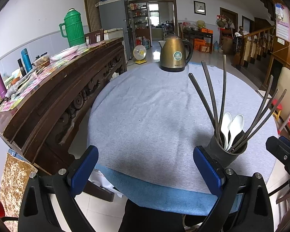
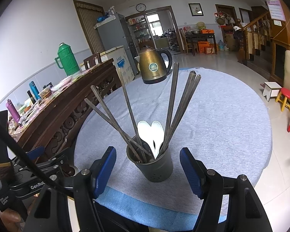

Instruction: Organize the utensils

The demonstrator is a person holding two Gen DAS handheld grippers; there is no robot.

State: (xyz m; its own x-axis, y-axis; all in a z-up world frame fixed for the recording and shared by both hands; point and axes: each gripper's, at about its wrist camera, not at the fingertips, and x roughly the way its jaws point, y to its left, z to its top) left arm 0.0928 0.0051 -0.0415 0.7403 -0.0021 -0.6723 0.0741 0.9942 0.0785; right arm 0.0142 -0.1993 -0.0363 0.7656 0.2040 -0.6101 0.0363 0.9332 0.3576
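Right wrist view: the right gripper [image 2: 147,172], jaws wide and empty, faces the dark holder [image 2: 152,164] of chopsticks [image 2: 173,106] and white spoons [image 2: 150,133] on the grey tablecloth [image 2: 222,125], where a careless nudge could topple it.

Right gripper [image 2: 147,172] stood open, blue pads either side of dark utensil cup [image 2: 152,164] without touching, cup held dark chopsticks [image 2: 172,104] and two white spoons [image 2: 151,133], on grey-clothed bench [image 2: 222,119], gold kettle [image 2: 153,67] beyond.
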